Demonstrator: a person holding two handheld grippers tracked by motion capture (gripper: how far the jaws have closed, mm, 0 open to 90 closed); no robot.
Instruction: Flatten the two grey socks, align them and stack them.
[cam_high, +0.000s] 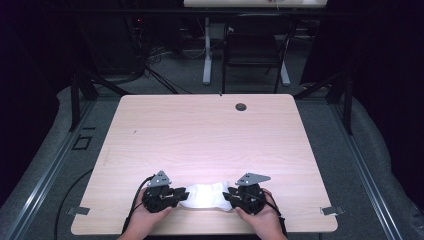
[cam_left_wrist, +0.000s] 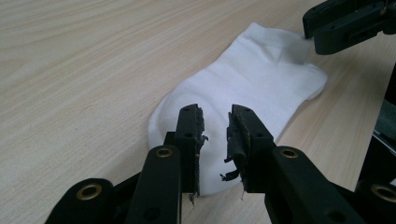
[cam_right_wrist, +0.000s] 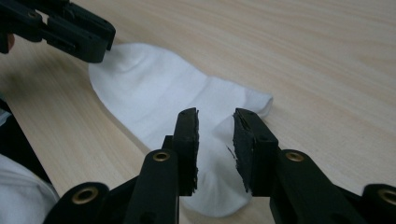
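Lying flat near the near edge of the table (cam_high: 210, 130), a white sock (cam_high: 206, 196) stretches left to right between the two grippers; in the high view it looks like a bright, slightly crumpled patch on the pale wood. At its left end sits the left gripper (cam_left_wrist: 215, 122), held in the person's left hand (cam_high: 150, 212); in the left gripper view its two black jaws stand apart with a clear gap between them, poised over the rounded end of the sock, and the worn pads (cam_left_wrist: 198, 128) do not press on the cloth. At the sock's right end sits the right gripper (cam_right_wrist: 215, 125), held in the right hand (cam_high: 262, 217); in the right gripper view its jaws are likewise spread, the white fabric showing through the gap, nothing pinched between them. Each gripper view also shows the other gripper's black jaws at the sock's far end, at the cloth's edge; whether they touch it I cannot tell. Farther off, near the table's far edge, there is a small dark round hole (cam_high: 241, 106); beyond the table stands a dark chair (cam_high: 255, 47) on the grey floor.
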